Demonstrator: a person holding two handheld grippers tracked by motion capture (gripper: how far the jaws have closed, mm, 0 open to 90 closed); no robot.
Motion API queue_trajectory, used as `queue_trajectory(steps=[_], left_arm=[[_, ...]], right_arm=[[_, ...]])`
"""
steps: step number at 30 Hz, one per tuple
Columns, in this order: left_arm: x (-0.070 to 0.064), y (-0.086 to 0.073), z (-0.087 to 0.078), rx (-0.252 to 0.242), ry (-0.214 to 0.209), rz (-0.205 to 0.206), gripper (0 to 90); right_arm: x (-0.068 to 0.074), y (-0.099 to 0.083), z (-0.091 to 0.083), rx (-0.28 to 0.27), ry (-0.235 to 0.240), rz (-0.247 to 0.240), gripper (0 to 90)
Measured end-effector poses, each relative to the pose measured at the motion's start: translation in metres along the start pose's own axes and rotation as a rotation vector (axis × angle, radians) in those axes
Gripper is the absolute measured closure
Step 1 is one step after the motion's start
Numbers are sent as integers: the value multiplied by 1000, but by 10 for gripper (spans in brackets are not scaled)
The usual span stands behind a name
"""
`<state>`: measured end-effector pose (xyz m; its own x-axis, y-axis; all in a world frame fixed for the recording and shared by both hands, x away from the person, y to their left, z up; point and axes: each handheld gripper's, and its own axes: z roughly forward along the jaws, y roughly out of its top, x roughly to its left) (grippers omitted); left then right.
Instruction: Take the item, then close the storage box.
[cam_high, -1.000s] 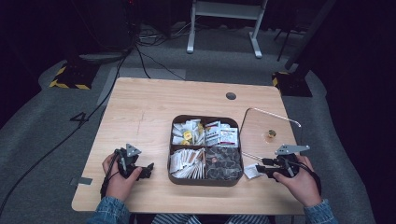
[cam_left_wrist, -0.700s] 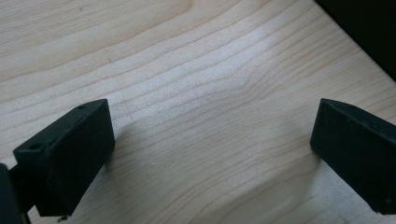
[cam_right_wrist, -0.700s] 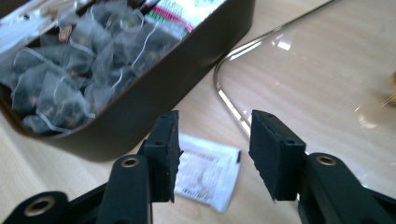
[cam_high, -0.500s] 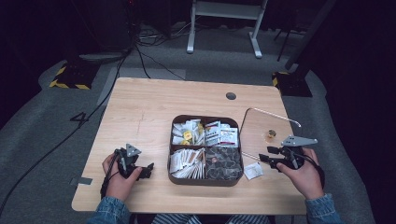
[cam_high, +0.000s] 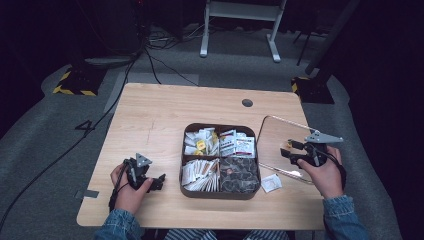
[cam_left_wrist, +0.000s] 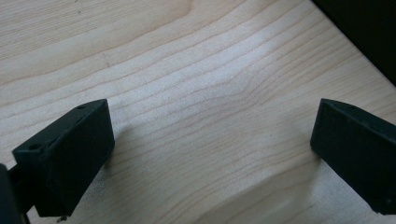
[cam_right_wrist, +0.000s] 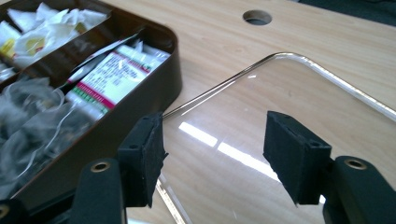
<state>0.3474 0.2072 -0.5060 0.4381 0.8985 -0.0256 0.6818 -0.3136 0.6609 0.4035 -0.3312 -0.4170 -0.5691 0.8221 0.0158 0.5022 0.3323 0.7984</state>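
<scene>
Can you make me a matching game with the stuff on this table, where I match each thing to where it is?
Things:
1. brown box
2. clear lid
3. small white packet
4. left tool

Places:
A. flat on the table, right of the box, under the right tool
B. near the table's front left edge, jaws wide apart over bare wood
C. middle of the table, four compartments full of packets
D. on the wood just outside the box's front right corner

Pairs: 1-C, 2-A, 3-D, 4-B
</scene>
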Motion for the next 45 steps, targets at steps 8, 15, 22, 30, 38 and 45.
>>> queue_trajectory(steps=[8, 15, 22, 30, 38, 45], left_arm=[[0, 1, 1, -1, 2, 1, 0], [0, 2, 1, 0, -1, -1, 0], [0, 2, 2, -1, -5, 2, 0], [0, 2, 2, -1, -5, 3, 0], [0, 1, 1, -2, 0, 2, 1], [-1, 0, 0, -1, -3, 3, 1]], right_arm=[[-20, 10, 13, -3, -56, 0, 376], [-41, 12, 22, 12, -92, 34, 361], [-59, 7, 34, 45, -117, 69, 361], [-75, -7, 50, 74, -144, 81, 359], [-83, -19, 66, 105, -131, 92, 360], [-84, -27, 74, 135, -99, 83, 444]])
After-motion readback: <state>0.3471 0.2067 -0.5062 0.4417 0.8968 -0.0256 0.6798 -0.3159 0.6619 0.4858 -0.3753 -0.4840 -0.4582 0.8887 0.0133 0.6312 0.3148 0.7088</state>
